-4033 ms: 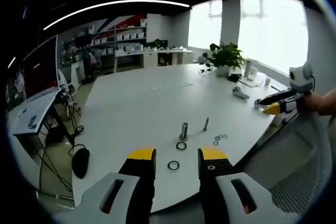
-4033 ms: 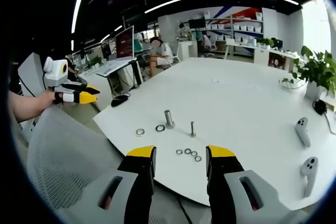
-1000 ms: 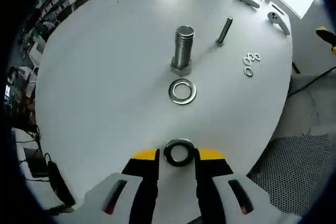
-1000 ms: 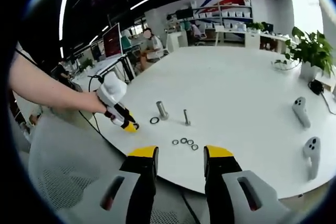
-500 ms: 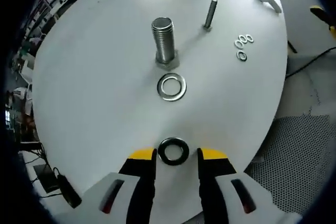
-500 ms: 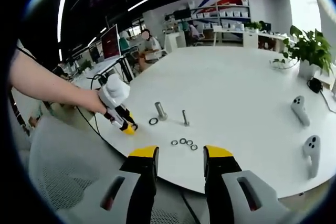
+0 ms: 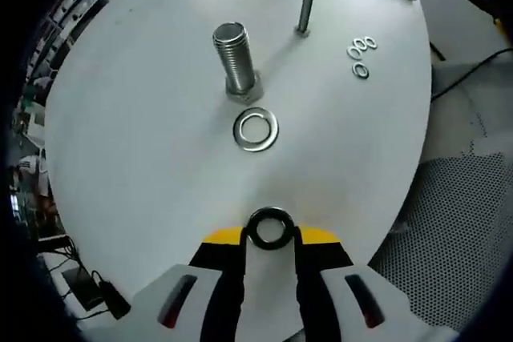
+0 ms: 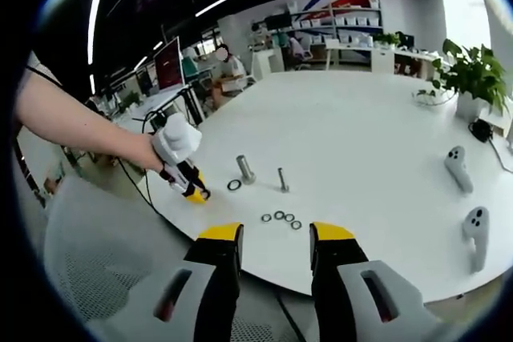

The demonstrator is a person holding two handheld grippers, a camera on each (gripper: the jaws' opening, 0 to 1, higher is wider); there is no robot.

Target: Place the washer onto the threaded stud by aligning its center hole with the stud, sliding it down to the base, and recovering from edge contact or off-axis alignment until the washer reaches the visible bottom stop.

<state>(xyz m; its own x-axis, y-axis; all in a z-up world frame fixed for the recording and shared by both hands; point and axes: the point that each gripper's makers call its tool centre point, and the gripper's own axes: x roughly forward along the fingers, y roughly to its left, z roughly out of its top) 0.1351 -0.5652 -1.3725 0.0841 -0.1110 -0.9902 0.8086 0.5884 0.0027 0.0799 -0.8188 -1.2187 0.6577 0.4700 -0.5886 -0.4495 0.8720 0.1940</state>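
Presently, the left gripper [image 7: 270, 239] is found narrowed around the dark washer [image 7: 269, 227], which lies on the white surface [image 7: 144, 142] near its edge and sits squarely between the yellow fingertips [image 7: 221, 237]; half a second earlier the jaws stood wider, with clear gaps on either side of the ring. Contact on both sides appears to have been made, though whether the washer has been lifted cannot be told from the left gripper view. The large threaded stud [image 7: 235, 62] is seen standing upright on its hex base, well apart from the held washer, with a bright silver washer [image 7: 256, 130] lying flat between the two, just beside the stud's base. A thin bolt [image 7: 304, 10] and a cluster of small washers [image 7: 359, 54] are noted farther off. The right gripper [image 8: 269, 235] is seen idle with its jaws apart and nothing between them, away from the work. It is judged that the grasp is being completed; lifting, carrying over the silver washer and centring the hole on the stud are not yet done.
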